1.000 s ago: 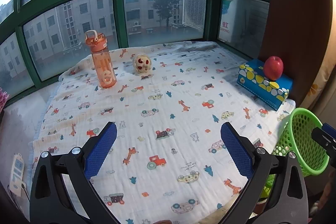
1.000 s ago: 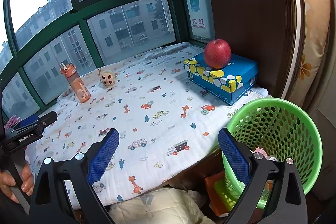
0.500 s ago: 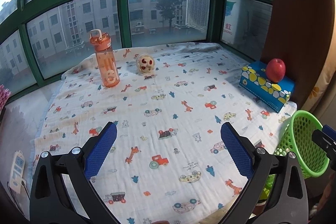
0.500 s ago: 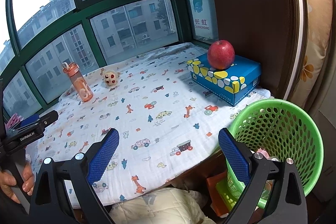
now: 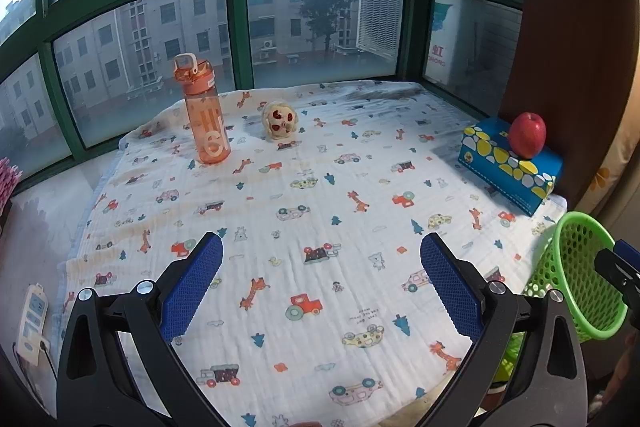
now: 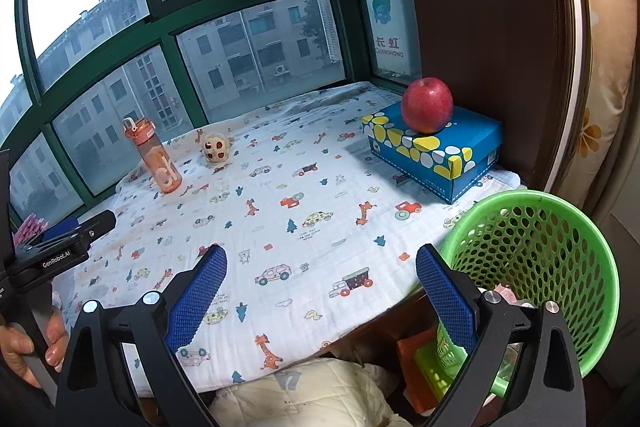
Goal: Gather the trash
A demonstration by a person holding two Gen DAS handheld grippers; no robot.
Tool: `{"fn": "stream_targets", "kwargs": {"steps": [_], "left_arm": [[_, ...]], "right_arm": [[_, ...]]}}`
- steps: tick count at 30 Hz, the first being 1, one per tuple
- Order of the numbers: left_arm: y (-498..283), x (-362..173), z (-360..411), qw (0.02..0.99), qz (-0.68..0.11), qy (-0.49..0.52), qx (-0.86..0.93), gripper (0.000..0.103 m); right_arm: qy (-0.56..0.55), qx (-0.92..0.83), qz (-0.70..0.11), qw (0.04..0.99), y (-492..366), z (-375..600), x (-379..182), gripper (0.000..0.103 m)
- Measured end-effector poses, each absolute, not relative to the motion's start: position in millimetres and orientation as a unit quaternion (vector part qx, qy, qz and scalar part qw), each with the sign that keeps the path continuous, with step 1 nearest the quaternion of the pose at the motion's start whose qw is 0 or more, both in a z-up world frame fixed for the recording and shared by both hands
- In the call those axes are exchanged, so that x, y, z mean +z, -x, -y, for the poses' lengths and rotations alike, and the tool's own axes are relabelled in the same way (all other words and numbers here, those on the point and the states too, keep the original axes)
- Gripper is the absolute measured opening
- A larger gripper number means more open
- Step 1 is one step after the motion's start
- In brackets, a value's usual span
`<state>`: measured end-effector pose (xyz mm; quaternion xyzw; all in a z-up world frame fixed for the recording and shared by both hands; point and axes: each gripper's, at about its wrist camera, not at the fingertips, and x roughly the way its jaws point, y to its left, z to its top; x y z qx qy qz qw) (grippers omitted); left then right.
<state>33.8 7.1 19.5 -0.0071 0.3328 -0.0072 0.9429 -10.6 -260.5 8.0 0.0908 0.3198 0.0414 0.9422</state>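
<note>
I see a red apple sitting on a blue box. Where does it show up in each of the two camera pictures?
Left wrist view: the red apple sits at the right edge, on the blue box.
Right wrist view: the apple is right of centre, upper half, on the same box.
Shared landmark: the orange water bottle by the window.

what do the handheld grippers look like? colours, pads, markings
Both alike: black angular plastic frames with silver screws. The left gripper and right gripper each carry two fingers faced with blue dimpled pads. Seen from the right wrist view, the left unit's black body bears white "GenRobot.AI" lettering. No cables visible.
</note>
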Motion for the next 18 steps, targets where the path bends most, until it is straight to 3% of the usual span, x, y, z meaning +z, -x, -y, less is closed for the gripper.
{"fn": "stream_targets", "kwargs": {"steps": [18], "left_arm": [[-33.8,18.5,-9.5,0.942,-0.336,0.01,-0.002,0.098]], "right_arm": [[-0.091,0.044,-0.322,0.941,10.2,258.7,6.3,0.092]]}}
